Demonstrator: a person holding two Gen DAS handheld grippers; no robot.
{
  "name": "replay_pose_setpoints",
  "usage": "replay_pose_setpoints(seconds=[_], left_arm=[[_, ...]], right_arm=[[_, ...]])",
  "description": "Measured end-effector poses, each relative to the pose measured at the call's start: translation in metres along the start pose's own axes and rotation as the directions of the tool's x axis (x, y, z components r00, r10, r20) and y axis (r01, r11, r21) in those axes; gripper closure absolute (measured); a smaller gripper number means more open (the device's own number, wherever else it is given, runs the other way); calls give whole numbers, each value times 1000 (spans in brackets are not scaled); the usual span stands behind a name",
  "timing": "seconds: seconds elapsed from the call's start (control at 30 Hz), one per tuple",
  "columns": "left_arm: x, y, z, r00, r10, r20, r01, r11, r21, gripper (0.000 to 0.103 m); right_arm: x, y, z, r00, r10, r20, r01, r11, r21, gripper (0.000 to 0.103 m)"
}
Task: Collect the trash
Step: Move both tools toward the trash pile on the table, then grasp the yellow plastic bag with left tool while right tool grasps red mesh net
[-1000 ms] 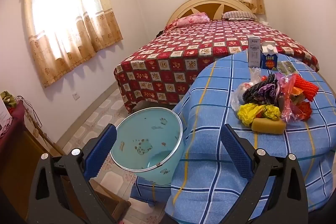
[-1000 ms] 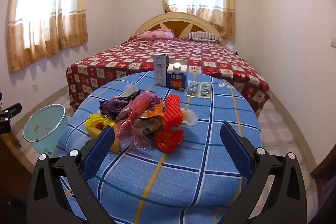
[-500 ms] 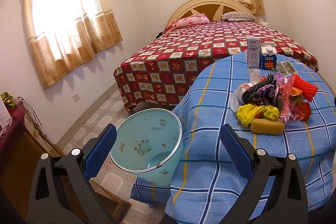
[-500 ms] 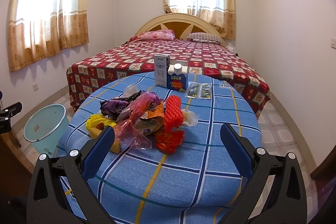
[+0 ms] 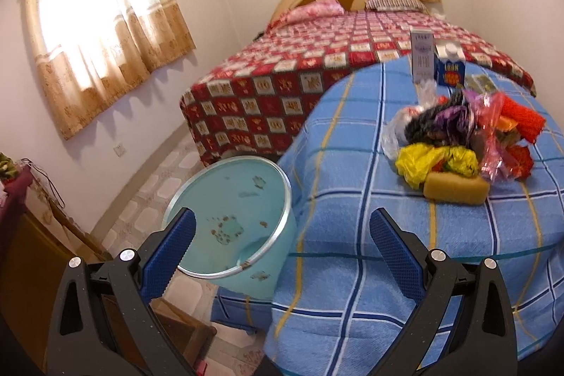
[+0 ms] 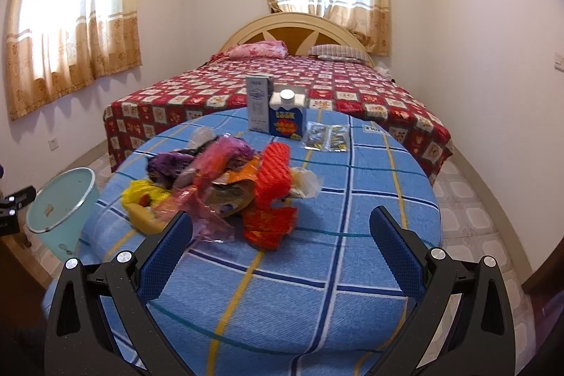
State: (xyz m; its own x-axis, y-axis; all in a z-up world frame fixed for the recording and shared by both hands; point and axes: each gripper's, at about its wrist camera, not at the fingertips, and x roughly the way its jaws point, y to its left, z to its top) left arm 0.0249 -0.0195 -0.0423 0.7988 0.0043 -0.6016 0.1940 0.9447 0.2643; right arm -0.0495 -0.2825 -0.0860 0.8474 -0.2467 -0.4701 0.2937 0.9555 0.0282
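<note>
Left gripper (image 5: 282,235) drifting rightward toward round blue-checked table (image 5: 352,199), pale turquoise plastic bin (image 5: 229,217) staying near-left on floor. Right gripper (image 6: 282,238) closing on colourful wrapper pile (image 6: 225,178) mid-table. Both jaws spread wide, empty. Nothing collected yet.
</note>
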Motion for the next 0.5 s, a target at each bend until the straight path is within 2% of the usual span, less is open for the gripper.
replay_pose_setpoints(seconds=[0.23, 0.4, 0.5], left_arm=[[40, -29, 2, 999, -24, -44, 24, 1000, 6, 6], [57, -48, 12, 995, -68, -69, 67, 998, -9, 6], [67, -58, 18, 995, -59, -76, 60, 998, 1, 6]], right_arm=[[28, -17, -2, 999, -42, -5, 42, 999, 13, 5], [34, -20, 3, 999, -33, 10, 33, 999, 25, 5], [37, -16, 13, 999, -21, 36, 20, 1000, 16, 5]])
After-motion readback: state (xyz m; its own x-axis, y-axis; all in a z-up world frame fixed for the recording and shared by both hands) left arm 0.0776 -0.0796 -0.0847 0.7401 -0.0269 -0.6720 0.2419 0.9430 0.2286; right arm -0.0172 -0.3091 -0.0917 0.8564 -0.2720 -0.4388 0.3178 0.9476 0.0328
